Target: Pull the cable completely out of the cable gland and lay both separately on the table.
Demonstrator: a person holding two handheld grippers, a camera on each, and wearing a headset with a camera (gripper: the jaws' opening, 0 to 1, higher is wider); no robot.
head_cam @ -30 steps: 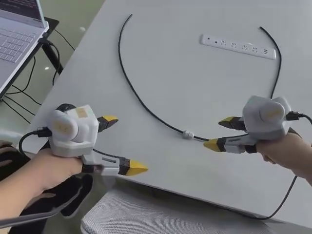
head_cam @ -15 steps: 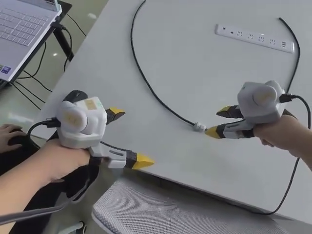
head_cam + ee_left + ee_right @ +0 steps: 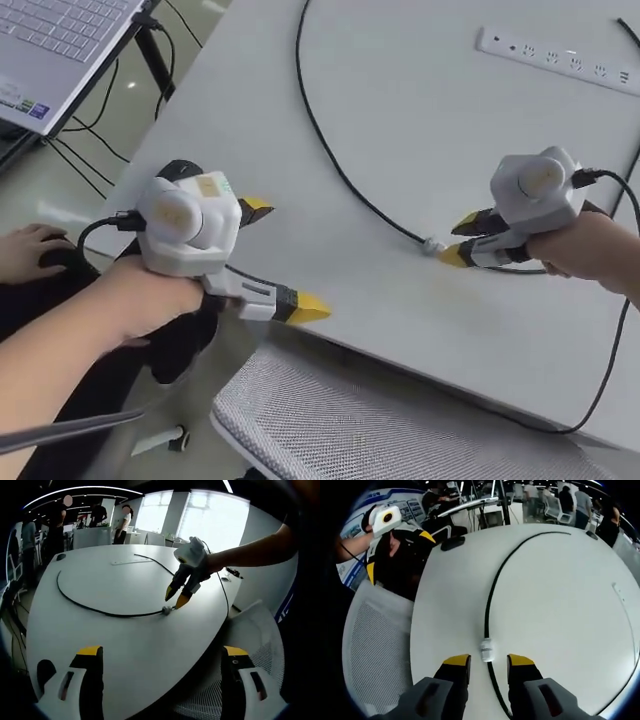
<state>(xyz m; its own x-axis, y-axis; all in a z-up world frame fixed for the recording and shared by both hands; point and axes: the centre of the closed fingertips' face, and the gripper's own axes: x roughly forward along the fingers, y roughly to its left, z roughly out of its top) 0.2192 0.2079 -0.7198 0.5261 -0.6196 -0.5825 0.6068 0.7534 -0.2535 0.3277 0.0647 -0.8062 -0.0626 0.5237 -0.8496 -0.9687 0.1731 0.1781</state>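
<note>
The right gripper view brings close the small white plastic cable gland [image 3: 487, 650], threaded on the thin black cable [image 3: 492, 585] that arcs toward 12 o'clock across the white table [image 3: 560, 605]. The gland lies just ahead of the right gripper [image 3: 488, 660], whose jaws stand apart, pinching nothing. The head view adds a long white power strip [image 3: 555, 60] at 1 o'clock and, at 8 o'clock by the table's edge, the left gripper [image 3: 283, 258], jaws spread wide and empty.
</note>
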